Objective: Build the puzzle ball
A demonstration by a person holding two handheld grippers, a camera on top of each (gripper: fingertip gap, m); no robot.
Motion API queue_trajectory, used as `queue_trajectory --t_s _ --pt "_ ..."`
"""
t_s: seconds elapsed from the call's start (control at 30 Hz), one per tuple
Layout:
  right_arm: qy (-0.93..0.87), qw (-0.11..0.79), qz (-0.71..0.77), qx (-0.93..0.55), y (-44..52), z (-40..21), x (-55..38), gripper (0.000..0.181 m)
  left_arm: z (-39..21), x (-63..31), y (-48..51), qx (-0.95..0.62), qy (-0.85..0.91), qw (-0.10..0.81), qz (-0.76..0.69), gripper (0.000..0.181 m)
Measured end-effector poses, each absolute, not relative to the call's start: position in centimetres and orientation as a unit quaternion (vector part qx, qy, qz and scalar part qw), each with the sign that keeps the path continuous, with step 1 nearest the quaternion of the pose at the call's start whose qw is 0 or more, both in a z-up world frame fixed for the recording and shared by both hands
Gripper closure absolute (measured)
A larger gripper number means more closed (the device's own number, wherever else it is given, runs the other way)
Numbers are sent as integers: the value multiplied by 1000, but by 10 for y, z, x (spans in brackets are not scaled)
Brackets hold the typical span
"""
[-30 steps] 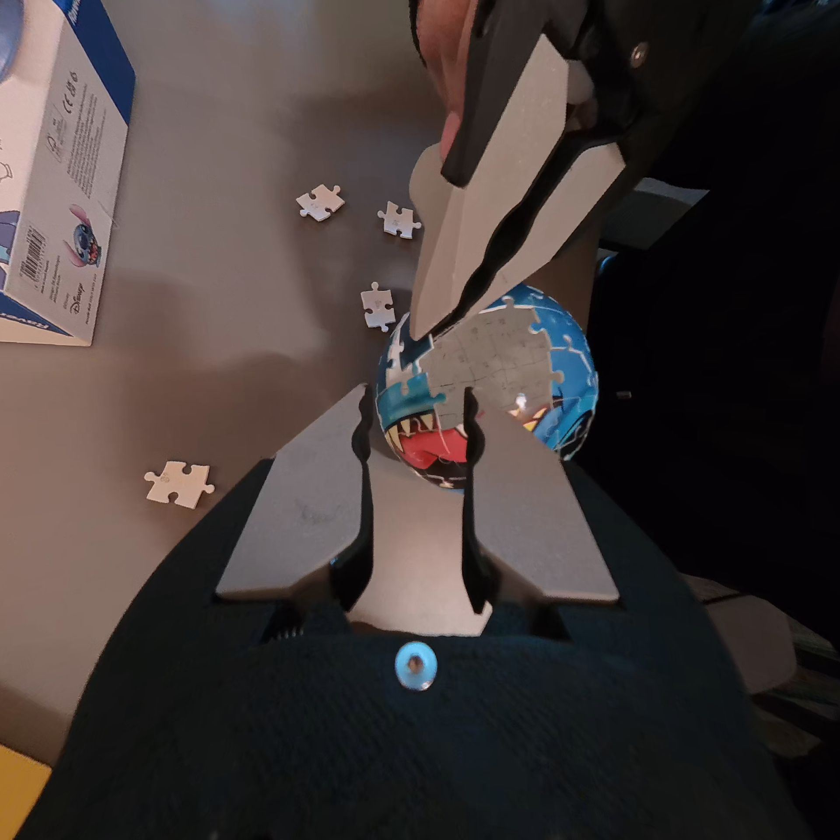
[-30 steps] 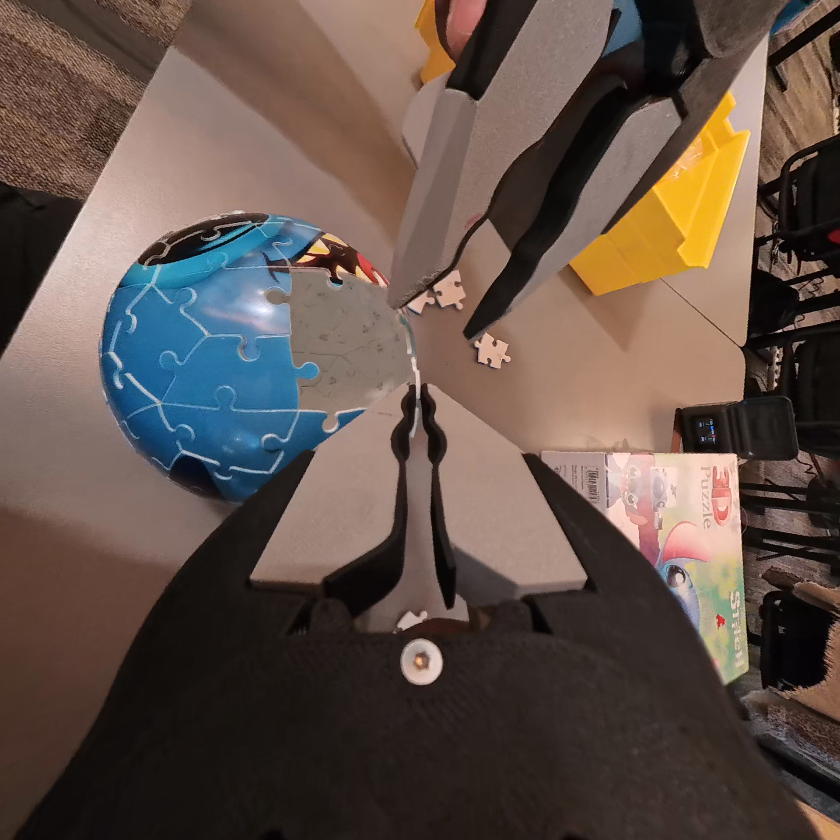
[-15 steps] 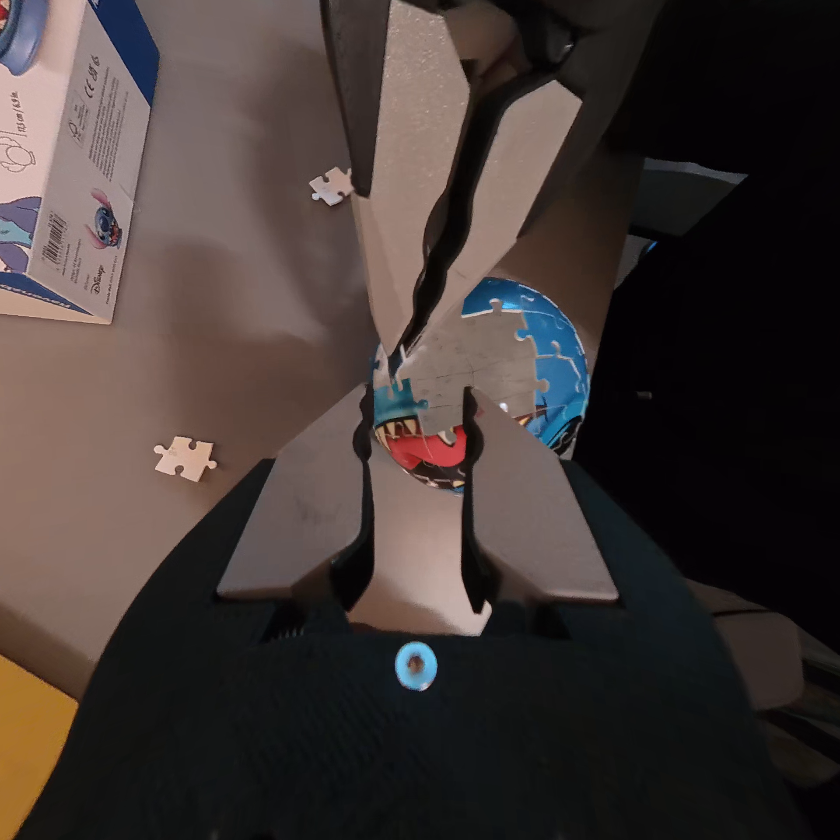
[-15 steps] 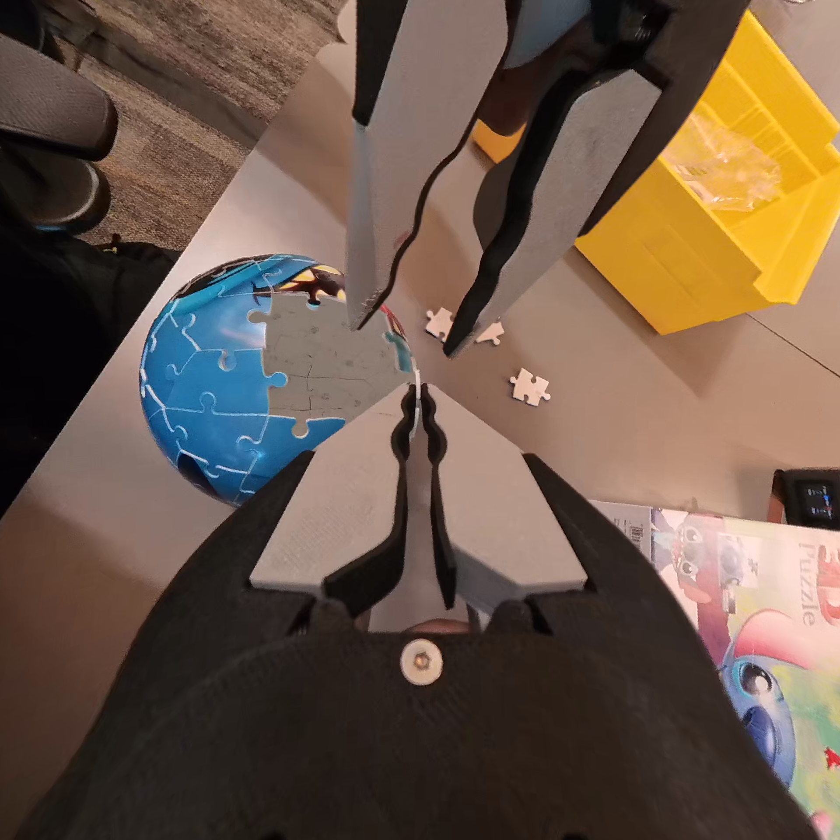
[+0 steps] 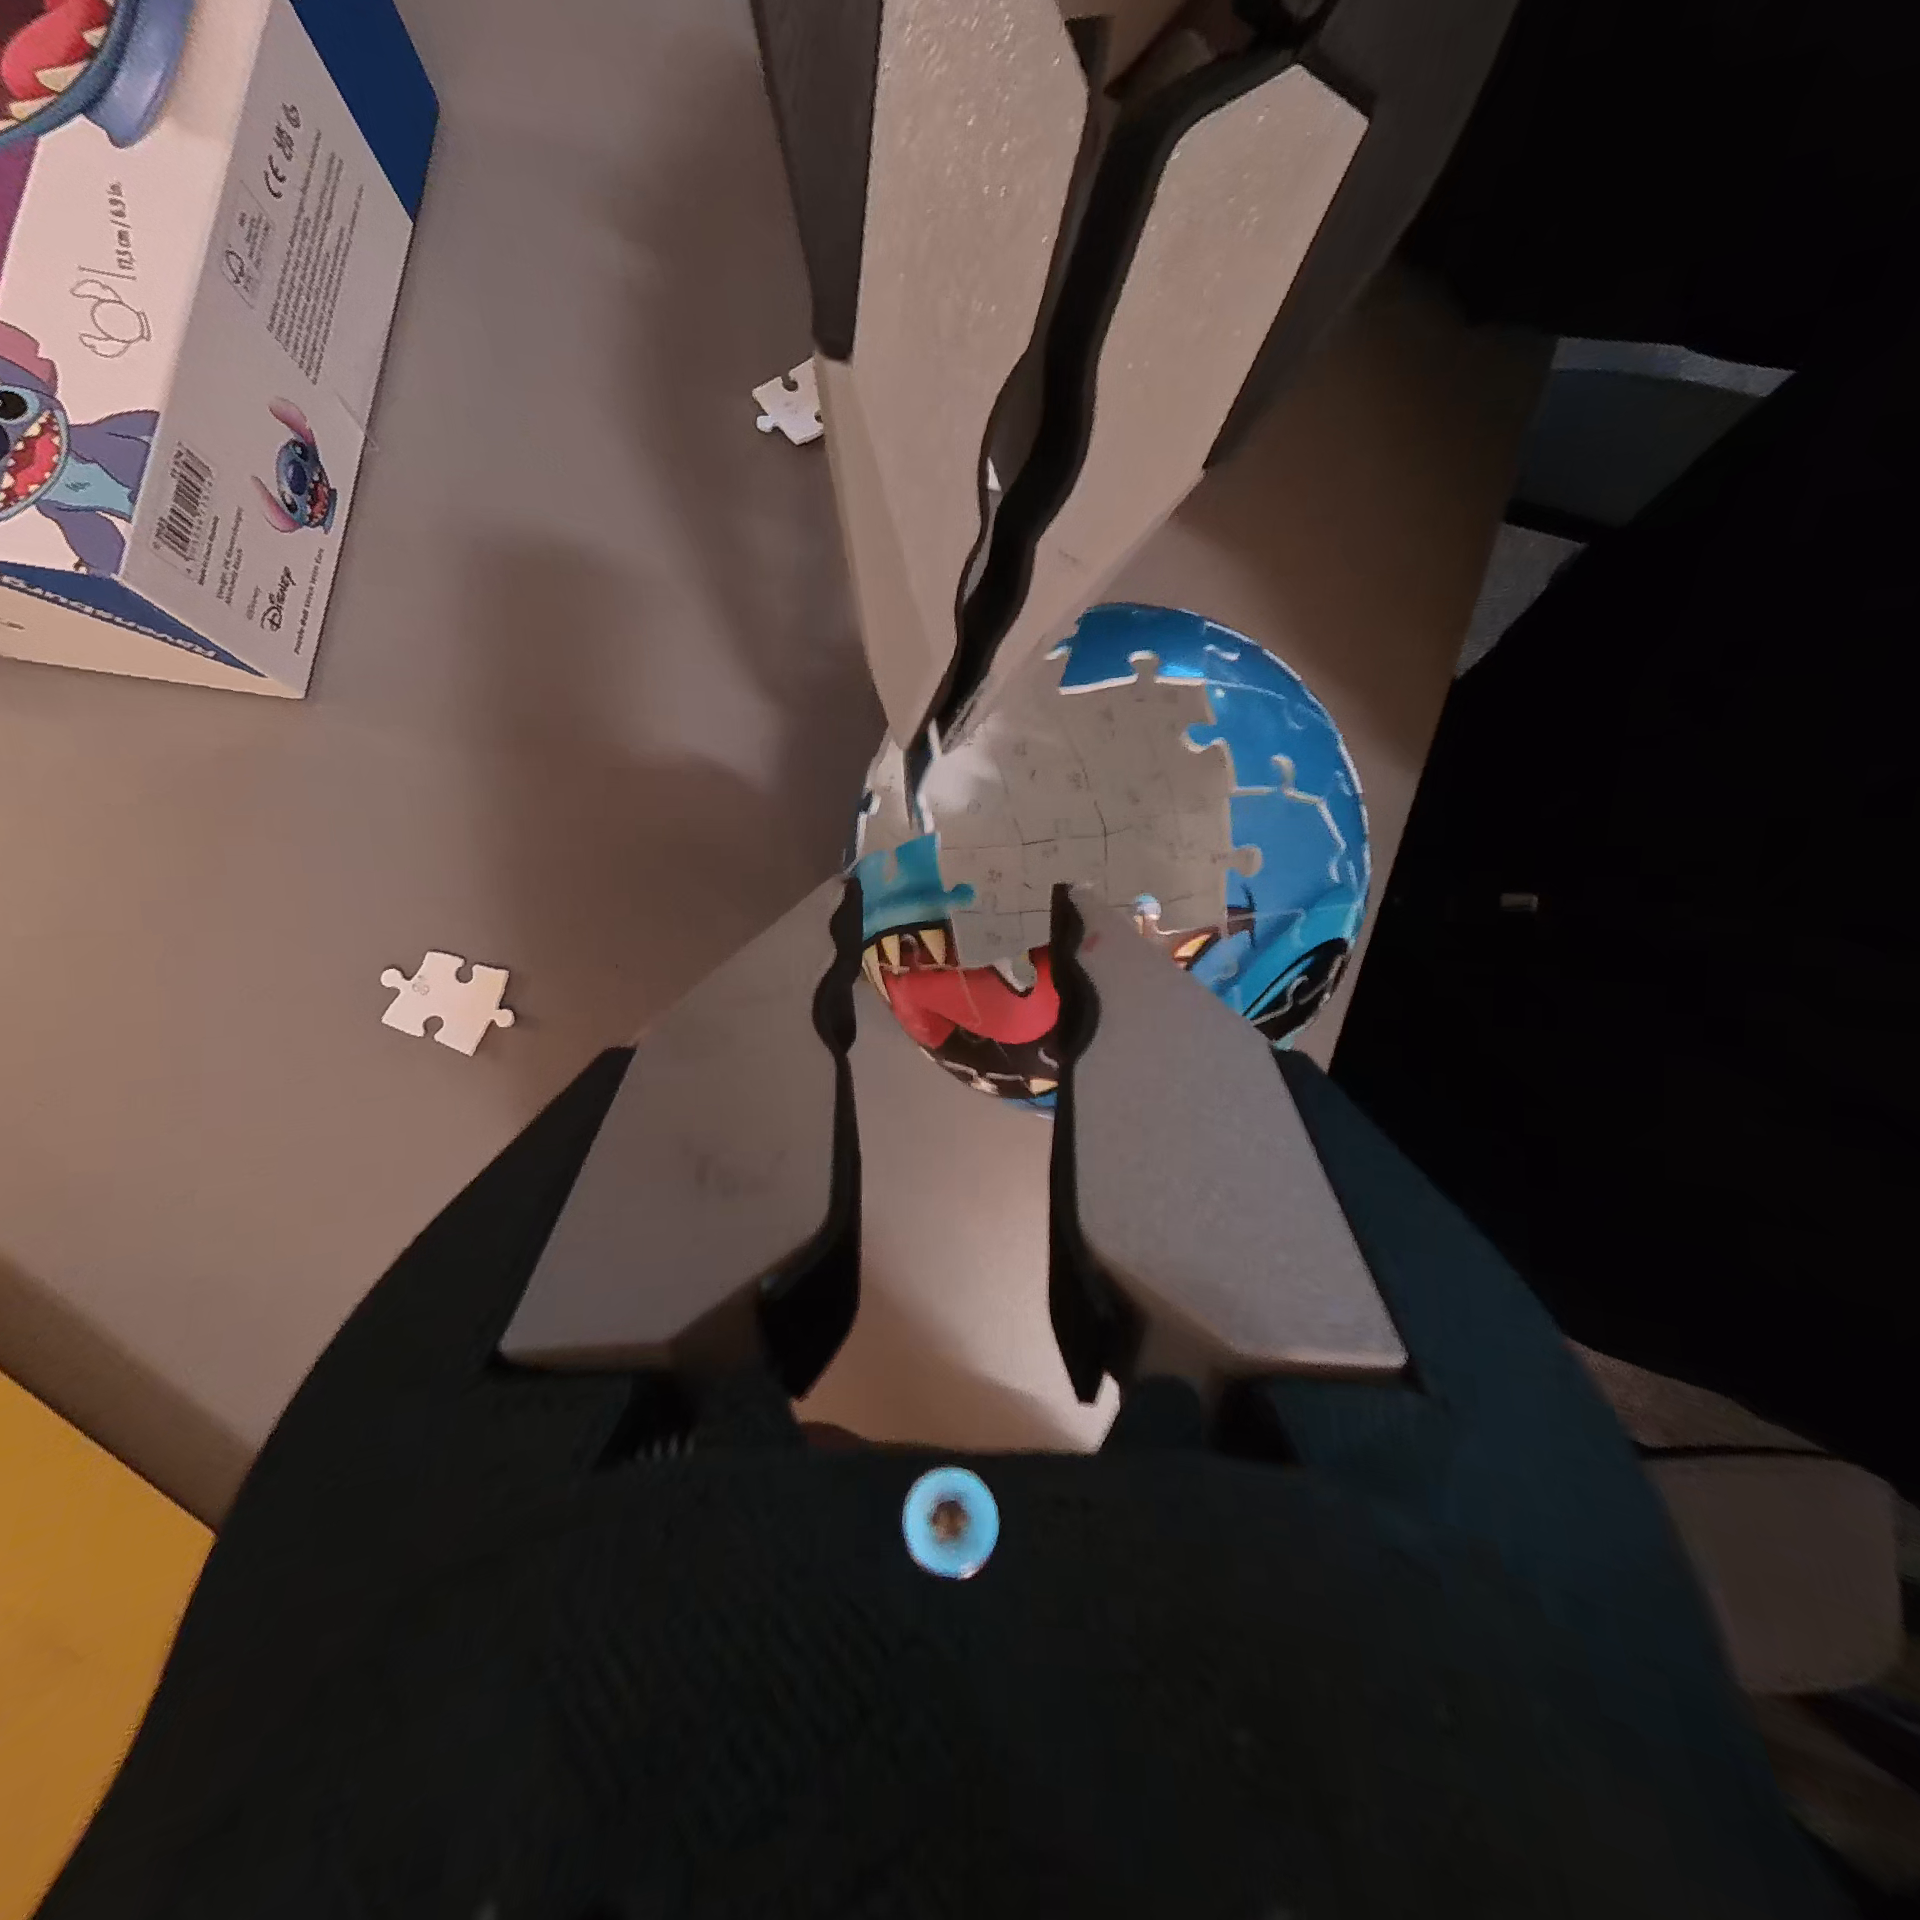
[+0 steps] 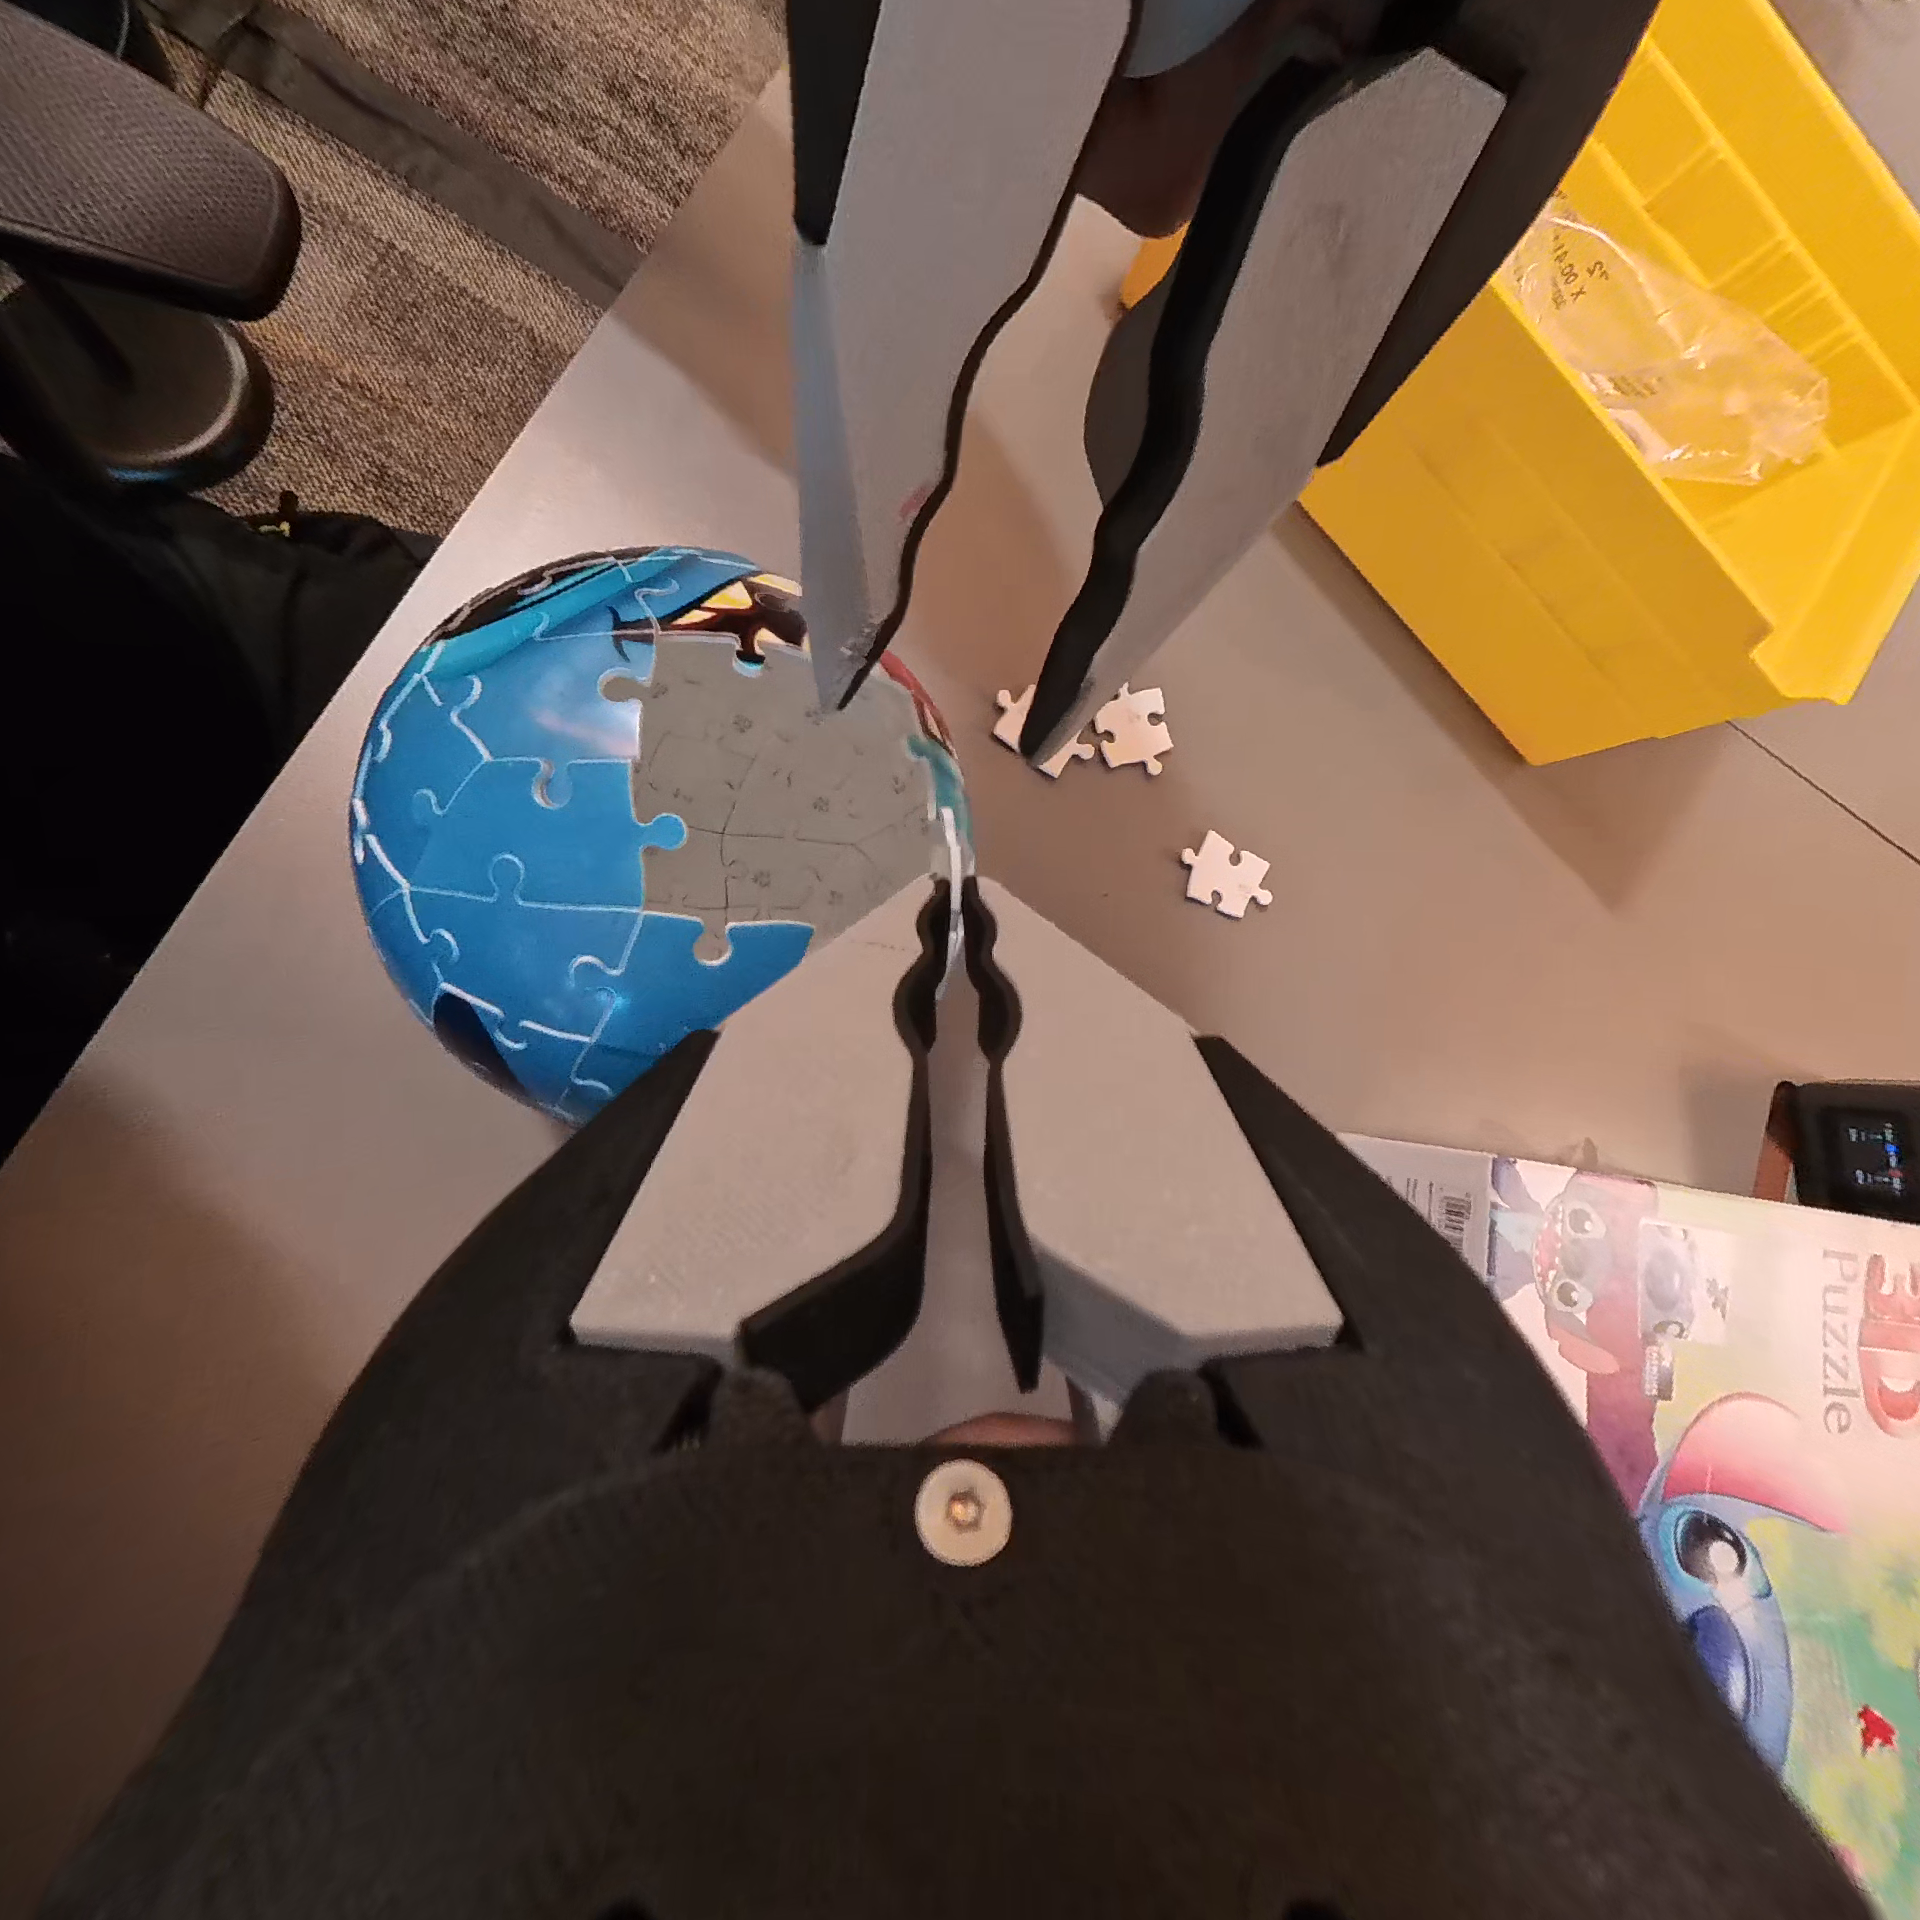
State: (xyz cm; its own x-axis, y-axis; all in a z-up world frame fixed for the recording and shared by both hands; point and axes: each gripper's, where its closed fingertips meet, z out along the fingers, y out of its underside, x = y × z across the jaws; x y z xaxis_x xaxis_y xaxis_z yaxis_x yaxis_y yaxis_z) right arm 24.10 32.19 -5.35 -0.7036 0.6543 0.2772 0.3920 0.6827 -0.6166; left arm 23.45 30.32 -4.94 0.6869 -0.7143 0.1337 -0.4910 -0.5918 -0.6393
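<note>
The partly built blue puzzle ball (image 5: 1288, 790) (image 6: 499, 831) rests on the grey table, its open side showing the grey inner faces of its pieces. My left gripper (image 5: 954, 914) (image 6: 940, 722) is open and straddles the ball's rim: one fingertip (image 6: 842, 686) is over the opening, the other is outside by the loose pieces. My right gripper (image 6: 956, 894) (image 5: 930, 740) is shut on a thin puzzle piece (image 6: 950, 847), seen edge-on, and holds it at the rim of the opening. Loose white pieces (image 5: 447, 1003) (image 6: 1226, 873) lie on the table.
The puzzle box (image 5: 197, 343) (image 6: 1704, 1382) lies flat beside the ball. A yellow bin (image 6: 1558, 582) holding a clear plastic bag (image 6: 1683, 364) stands at the back. A black device (image 6: 1860, 1153) sits near the box. The table edge and a chair (image 6: 125, 208) are close to the ball. The tips of both grippers are at nearly the same place.
Both grippers have closed in on the ball. The right gripper has swung more upright and brought its piece to the opening's rim. The left stays open, the right stays shut.
</note>
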Motion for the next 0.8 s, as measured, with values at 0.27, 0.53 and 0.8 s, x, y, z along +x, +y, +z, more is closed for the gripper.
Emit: queue_trajectory --t_s 0.27,0.53,0.8 --pt "-890 250 248 -290 321 -60 241 181 -54 237 303 -873 348 283 -193 149" --pt "-890 269 225 -290 321 -65 237 181 -57 238 306 -881 352 268 -170 154" --pt "-888 294 203 -289 321 -65 234 181 -62 236 310 -898 341 256 -107 155"
